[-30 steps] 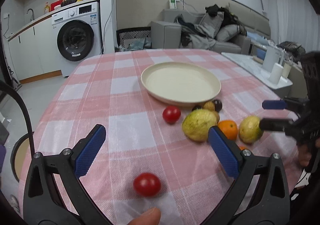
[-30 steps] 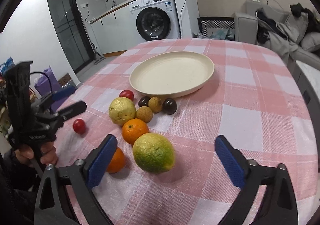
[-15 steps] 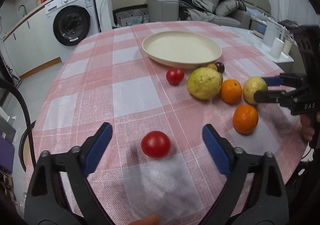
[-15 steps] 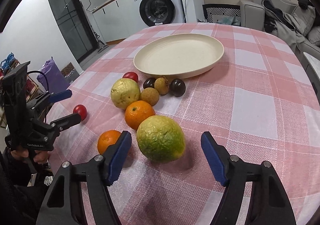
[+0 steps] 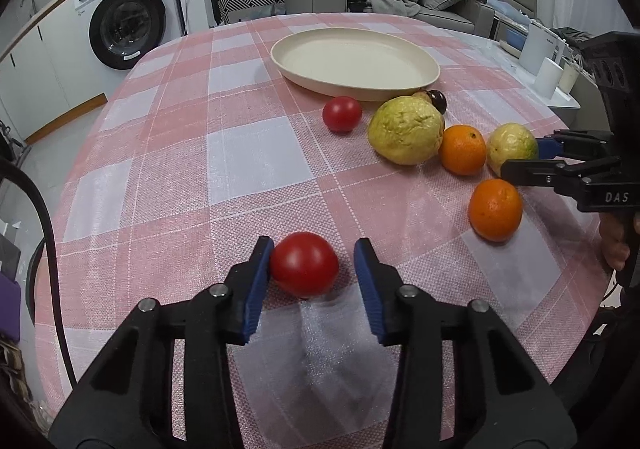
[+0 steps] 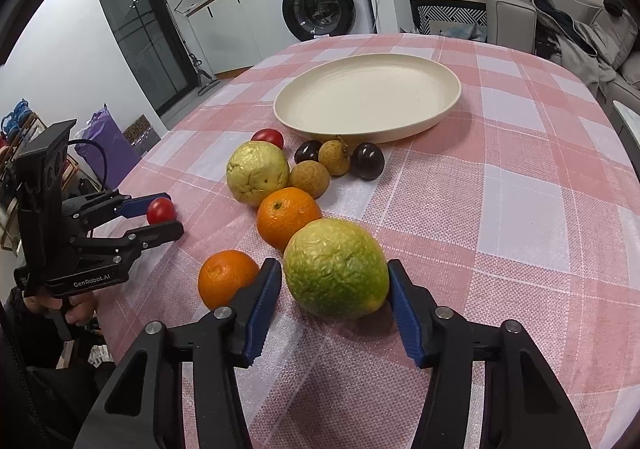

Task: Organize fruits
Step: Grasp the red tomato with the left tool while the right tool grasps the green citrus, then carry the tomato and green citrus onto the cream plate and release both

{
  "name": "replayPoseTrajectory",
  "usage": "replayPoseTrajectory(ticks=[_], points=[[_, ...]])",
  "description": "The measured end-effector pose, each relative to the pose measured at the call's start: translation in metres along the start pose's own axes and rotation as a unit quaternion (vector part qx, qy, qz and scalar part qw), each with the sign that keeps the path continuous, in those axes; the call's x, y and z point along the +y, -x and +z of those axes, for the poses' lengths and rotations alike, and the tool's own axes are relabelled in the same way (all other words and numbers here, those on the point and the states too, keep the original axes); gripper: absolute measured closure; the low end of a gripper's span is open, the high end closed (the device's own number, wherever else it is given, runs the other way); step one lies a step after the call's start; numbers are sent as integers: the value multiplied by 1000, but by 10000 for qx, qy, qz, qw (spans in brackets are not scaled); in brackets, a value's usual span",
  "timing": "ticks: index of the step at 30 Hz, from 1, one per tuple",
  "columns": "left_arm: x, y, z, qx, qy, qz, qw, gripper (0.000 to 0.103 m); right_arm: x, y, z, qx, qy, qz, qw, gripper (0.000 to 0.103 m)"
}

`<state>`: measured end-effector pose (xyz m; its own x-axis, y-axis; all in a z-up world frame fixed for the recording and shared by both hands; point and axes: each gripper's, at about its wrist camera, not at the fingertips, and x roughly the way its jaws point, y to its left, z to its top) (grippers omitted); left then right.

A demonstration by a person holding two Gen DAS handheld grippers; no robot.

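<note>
Both grippers are down on the table (image 5: 248,153) with its pink and white checked cloth, each one lined up on a fruit; the left gripper (image 5: 314,269) has just been closing around a small red tomato (image 5: 304,263) near the table's edge; its left blue pad looks to be touching the tomato, while there's a clear gap on the right side, so it's not pinched.

The right gripper (image 6: 334,291) has also just been closing, this one around the big green-yellow citrus (image 6: 338,267); the right pad sits right against the skin and the left pad is just shy of it, though honestly it's hard to tell from this angle whether that side is touching; I'd call it not gripped.

The rest of the fruit is loose on the cloth; an orange (image 6: 226,277) sits just beside the right gripper's left finger, a second orange (image 6: 288,217) is behind the citrus, then a yellow guava (image 6: 258,173), two tan longans (image 6: 310,179), two dark plums (image 6: 368,161) and another tomato (image 6: 268,137); the cream plate (image 6: 404,127) lies behind them all with nothing in it.
</note>
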<state>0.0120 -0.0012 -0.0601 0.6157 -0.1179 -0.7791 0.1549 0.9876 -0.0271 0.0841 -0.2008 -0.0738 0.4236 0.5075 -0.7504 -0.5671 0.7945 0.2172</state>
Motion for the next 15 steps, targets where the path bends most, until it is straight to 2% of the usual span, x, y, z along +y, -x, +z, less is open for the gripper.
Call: replayPoseTrajectory(ticks=[1,7,15], points=[[1,0,0,12,28,-76,10000,75,-1,-1,1,16,-26,-4,10000,50],[8,-3,6,-27,225,-355,9991,76,-4,-2,2,-1,-192,115,9997,52],[11,3,29,-278,341,-563,9974,76,-15,20,10,-511,-530,211,9971,53]])
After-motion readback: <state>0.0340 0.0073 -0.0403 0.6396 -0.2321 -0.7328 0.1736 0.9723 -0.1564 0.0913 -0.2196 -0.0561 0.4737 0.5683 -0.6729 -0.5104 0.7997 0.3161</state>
